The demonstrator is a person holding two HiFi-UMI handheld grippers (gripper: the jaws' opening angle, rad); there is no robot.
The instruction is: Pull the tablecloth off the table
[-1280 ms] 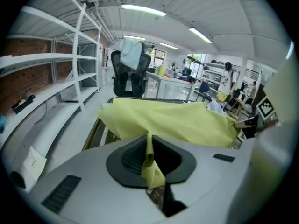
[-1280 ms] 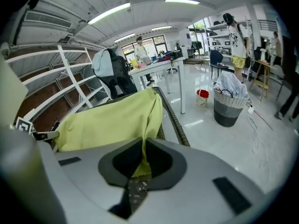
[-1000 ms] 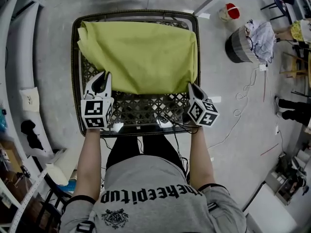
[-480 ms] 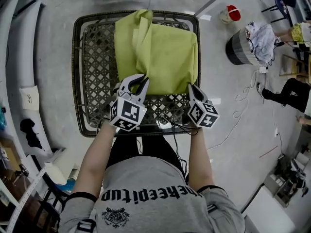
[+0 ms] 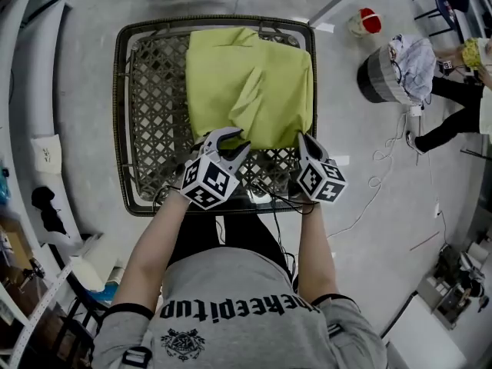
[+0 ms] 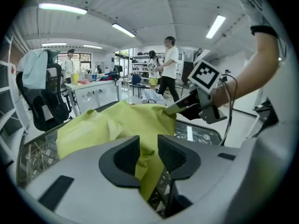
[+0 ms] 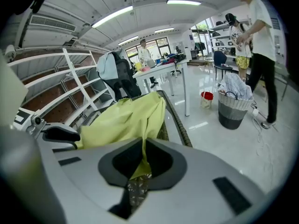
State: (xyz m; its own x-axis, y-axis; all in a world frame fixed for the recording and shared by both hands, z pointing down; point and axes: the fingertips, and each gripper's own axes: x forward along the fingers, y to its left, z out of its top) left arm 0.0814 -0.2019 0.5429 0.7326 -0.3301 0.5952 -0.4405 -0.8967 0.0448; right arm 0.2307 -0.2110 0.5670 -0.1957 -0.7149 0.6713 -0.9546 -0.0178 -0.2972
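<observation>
A grey workshop floor point(image 5: 369, 229) runs all round the woven lattice surface point(image 5: 154, 91) in front of you. The tablecloth point(image 5: 246, 83) lies ahead of both grippers, doubled over onto the part of the surface that stretches away from your right gripper point(image 5: 304, 138). The lattice out to the left of your left gripper point(image 5: 226, 141) is bare.

Your right gripper is clamped on the cloth's near corner, with the fabric pinched thin between its pads. Your left gripper's jaws have just been opening. They stand apart, and a fold of the cloth hangs loose between them, pressed by neither pad.

The risk, as I judge it, sits on that left side. If you draw back now, only the right corner would come. The cloth would then swing round that one grip and drag skewed over the weave. The open lattice and the raised rim could catch a fold or a hem and hold it. Black cables point(image 5: 265, 192) trail just behind and below your grippers at the near edge, and a backward pull could hook them too.

The cloth itself is yellow-green, thin and limp. Soft creases fan out from your left gripper, and a straight folded edge runs away from it. Cloth this light should slide easily but bunch rather than stay flat.
</observation>
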